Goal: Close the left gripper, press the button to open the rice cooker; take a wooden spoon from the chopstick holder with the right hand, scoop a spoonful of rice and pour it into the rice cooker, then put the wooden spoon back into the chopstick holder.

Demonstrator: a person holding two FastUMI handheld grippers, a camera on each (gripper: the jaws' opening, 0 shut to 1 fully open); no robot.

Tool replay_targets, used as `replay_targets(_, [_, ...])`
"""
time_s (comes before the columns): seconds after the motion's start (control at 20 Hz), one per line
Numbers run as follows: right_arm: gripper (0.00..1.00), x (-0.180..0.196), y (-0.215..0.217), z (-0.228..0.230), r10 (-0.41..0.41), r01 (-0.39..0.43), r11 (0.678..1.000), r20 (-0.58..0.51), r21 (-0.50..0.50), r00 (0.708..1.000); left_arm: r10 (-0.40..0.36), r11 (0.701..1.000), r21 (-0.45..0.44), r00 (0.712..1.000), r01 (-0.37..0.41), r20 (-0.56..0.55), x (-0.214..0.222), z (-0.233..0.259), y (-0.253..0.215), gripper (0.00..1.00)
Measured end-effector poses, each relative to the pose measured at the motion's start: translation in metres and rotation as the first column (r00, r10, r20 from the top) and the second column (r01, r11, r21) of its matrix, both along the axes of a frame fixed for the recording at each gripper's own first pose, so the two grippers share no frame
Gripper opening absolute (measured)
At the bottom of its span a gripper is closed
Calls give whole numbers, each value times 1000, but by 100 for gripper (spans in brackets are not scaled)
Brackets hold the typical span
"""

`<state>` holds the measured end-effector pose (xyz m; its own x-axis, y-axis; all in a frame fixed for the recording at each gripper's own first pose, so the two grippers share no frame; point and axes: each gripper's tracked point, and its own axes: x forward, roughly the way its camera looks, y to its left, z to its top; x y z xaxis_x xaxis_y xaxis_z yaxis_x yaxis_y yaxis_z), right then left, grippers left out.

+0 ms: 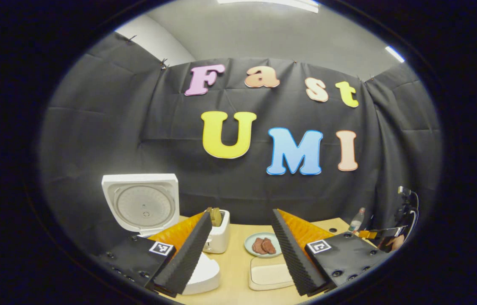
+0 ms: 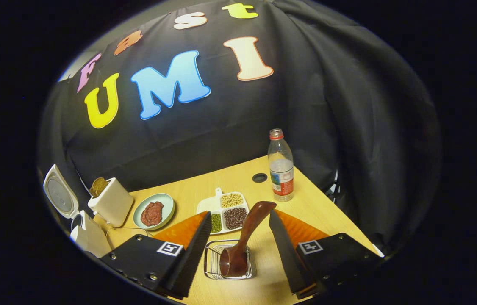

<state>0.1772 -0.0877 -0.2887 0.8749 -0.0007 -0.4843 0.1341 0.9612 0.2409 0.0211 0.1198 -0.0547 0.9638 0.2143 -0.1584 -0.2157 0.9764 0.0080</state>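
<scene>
Both claws, left [image 1: 242,250] and right [image 2: 236,250], gape empty over the tan table [image 2: 306,207] before black cloth [image 2: 242,127].

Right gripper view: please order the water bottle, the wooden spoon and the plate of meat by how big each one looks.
1. Water bottle, tallest.
2. Wooden spoon, though it looks enlarged by nearness to the camera.
3. Plate of meat.
</scene>
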Motion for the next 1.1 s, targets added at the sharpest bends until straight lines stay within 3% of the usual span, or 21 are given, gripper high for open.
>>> replay_targets(0.15, [77,15,-4,-20,0,3,998,-49,55,999,52,999,14,998,-52,-18,0,-1,11,100])
replay_targets(0.45, [72,29,-9,-39,32,-23,994,-87,102,996,67,995,72,997,-63,-50,1,-5,2,96])
replay_targets(0.5, [49,36,-7,-41,44,-33,992,-90,119,995,69,995,80,996,-64,-50,1,-4,-1,99])
replay_targets(0.55, [45,38,-5,-39,54,-42,990,-81,137,995,69,994,87,997,-65,-44,2,-2,-3,99])
replay_targets(0.6, [33,38,-3,-39,59,-46,986,-76,159,995,69,994,90,997,-66,-39,2,1,-6,99])
replay_targets(0.7, [18,31,5,-30,86,-75,979,-52,189,995,85,992,101,996,-81,-37,0,3,-6,98])
replay_targets(0.75, [18,26,2,-25,57,-48,981,-44,190,997,96,990,110,995,-92,-35,-2,5,-5,99])
replay_targets(0.8, [9,28,7,-24,61,-52,981,-42,188,997,106,988,113,994,-101,-33,-5,5,-5,99])
replay_targets(1.1, [9,16,17,21,94,-98,987,33,126,995,109,992,70,994,-109,1,-11,7,-5,99])
